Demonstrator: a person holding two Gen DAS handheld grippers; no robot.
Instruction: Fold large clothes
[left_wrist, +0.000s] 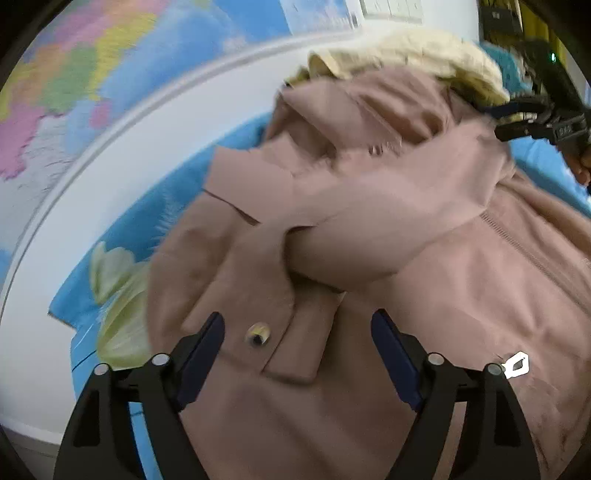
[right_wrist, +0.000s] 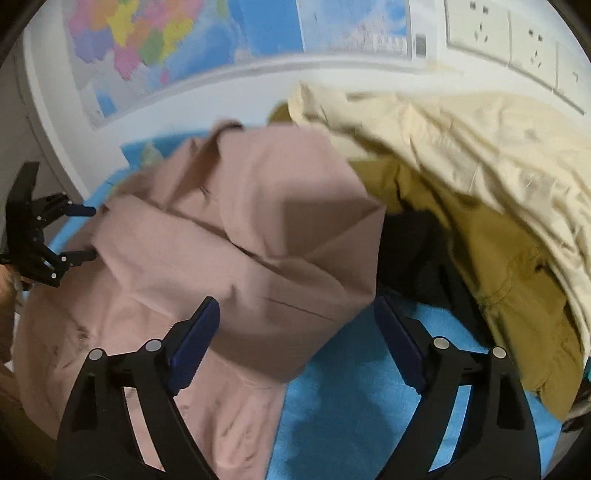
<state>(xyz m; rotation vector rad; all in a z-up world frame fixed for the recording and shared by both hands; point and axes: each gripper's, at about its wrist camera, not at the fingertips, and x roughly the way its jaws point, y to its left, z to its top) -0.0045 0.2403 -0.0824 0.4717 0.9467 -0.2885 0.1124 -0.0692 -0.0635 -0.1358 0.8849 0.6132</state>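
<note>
A large dusty-pink jacket (left_wrist: 369, 229) lies on a blue cloth, a sleeve folded across its body; it also shows in the right wrist view (right_wrist: 229, 240). A flap pocket with a button (left_wrist: 258, 334) sits just ahead of my left gripper (left_wrist: 297, 332), which is open and empty over the jacket. My right gripper (right_wrist: 297, 321) is open and empty above the jacket's folded edge. The right gripper shows in the left wrist view (left_wrist: 517, 120) at the jacket's far right, and the left gripper in the right wrist view (right_wrist: 79, 232) at its left edge.
A pile of other clothes, cream (right_wrist: 461, 140), mustard (right_wrist: 498, 266) and dark (right_wrist: 413, 254), lies beside the jacket. The blue cloth (right_wrist: 351, 406) covers the surface. A map (left_wrist: 74, 74) and wall sockets (right_wrist: 509, 33) are on the wall behind.
</note>
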